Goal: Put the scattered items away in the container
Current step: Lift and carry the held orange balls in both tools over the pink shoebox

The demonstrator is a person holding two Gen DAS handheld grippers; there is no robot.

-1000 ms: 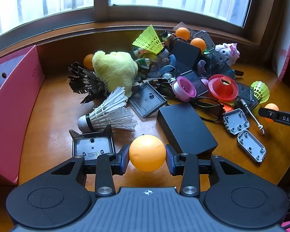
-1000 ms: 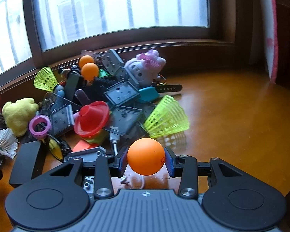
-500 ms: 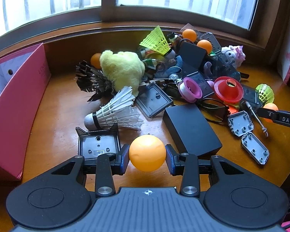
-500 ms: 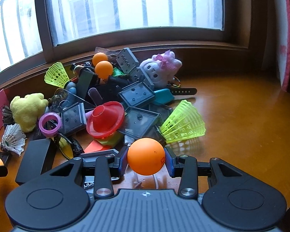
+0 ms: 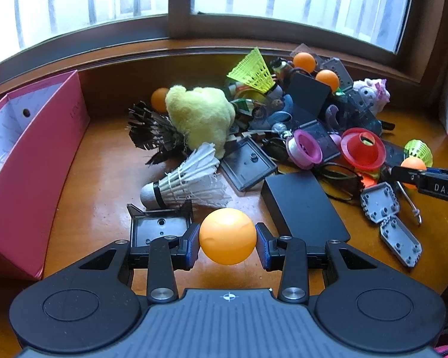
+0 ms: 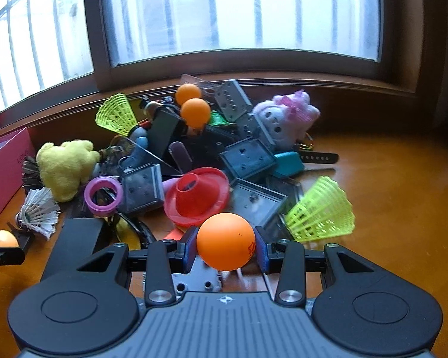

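The pink box stands at the far left of the wooden table, its open top facing up. The left gripper is much nearer to it and is clamped on an orange ball. The right gripper, well apart from the box, is clamped on another orange ball.
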